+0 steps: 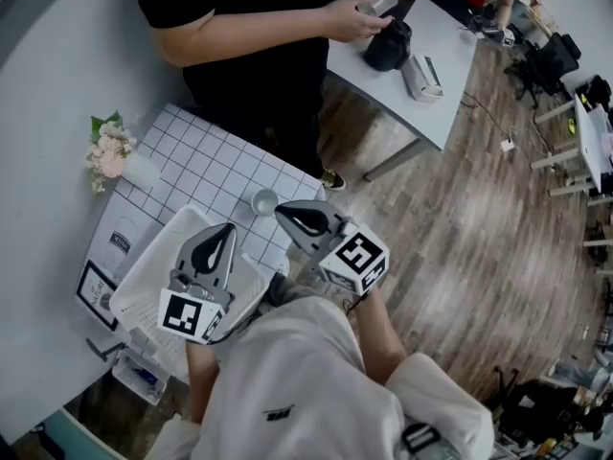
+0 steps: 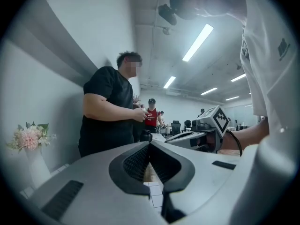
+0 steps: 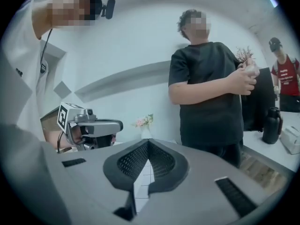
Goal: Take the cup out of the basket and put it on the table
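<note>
One white tabletop [image 1: 203, 157] with a grid-lined cloth filled the head view, and a person in a black T-shirt [image 1: 257, 41] stood at its far side. Nearer lay a white plastic basket [image 1: 151, 268]. Left tongs [image 1: 228, 228] hung over it, pressed together and empty; right tongs [image 1: 281, 210] were likewise closed on nothing. The small silver metal cup [image 1: 263, 200] stood on the cloth outside the basket, just beyond the right tongs' tip.

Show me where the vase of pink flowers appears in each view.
Head view: the vase of pink flowers stands at the left, beside the wall.
Left gripper view: the vase is at the left edge, low.
Right gripper view: the vase is small, near the centre.
Shared landmark: the person in the black shirt, right of it everywhere.
</note>
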`<state>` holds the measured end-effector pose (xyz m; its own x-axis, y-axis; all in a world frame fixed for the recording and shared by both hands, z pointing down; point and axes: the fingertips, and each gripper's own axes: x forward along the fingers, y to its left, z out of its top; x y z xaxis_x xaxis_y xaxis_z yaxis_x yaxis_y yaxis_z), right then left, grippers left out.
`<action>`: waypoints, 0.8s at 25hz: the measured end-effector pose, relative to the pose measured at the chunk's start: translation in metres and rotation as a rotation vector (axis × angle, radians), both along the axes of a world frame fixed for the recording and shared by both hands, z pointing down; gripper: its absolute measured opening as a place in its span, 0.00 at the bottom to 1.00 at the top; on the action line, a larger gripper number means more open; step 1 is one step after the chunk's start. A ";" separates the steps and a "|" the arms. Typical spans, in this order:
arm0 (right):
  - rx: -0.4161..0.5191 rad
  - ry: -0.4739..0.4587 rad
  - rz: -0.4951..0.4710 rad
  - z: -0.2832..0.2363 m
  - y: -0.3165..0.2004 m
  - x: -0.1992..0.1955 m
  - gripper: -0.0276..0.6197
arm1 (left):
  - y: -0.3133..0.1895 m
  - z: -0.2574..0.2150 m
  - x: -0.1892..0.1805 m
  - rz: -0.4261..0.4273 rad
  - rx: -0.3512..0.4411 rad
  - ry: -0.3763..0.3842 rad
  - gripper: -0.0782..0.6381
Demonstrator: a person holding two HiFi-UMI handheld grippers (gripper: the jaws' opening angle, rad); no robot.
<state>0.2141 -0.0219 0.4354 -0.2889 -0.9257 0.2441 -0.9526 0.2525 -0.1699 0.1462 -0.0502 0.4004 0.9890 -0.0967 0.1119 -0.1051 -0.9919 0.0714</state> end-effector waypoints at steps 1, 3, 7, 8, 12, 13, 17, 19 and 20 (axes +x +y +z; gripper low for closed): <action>0.009 -0.007 0.005 -0.002 0.004 -0.001 0.06 | 0.001 -0.001 -0.001 0.001 -0.007 0.006 0.12; 0.018 -0.012 0.013 -0.005 0.012 -0.002 0.06 | 0.005 -0.001 -0.001 0.005 -0.012 0.011 0.12; 0.018 -0.006 0.031 -0.006 0.024 -0.005 0.06 | 0.014 0.000 -0.003 0.019 -0.015 0.013 0.12; 0.019 -0.004 0.035 -0.006 0.027 -0.006 0.06 | 0.017 0.000 -0.002 0.024 -0.014 0.013 0.12; 0.023 0.004 0.044 -0.009 0.034 -0.005 0.06 | 0.024 -0.004 -0.001 0.038 -0.004 0.015 0.12; 0.024 0.005 0.044 -0.010 0.036 -0.005 0.06 | 0.025 -0.005 -0.001 0.040 -0.002 0.016 0.12; 0.028 0.012 0.043 -0.012 0.039 -0.007 0.06 | 0.029 -0.008 -0.003 0.043 0.005 0.020 0.12; 0.027 0.017 0.041 -0.012 0.039 -0.008 0.06 | 0.030 -0.008 -0.004 0.041 0.007 0.020 0.12; 0.026 0.020 0.039 -0.012 0.040 -0.009 0.06 | 0.031 -0.008 -0.005 0.040 0.007 0.020 0.12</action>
<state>0.2049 0.0177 0.4230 -0.2481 -0.9421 0.2257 -0.9648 0.2194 -0.1448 0.1410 -0.0194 0.3922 0.9941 -0.0580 0.0911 -0.0642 -0.9957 0.0661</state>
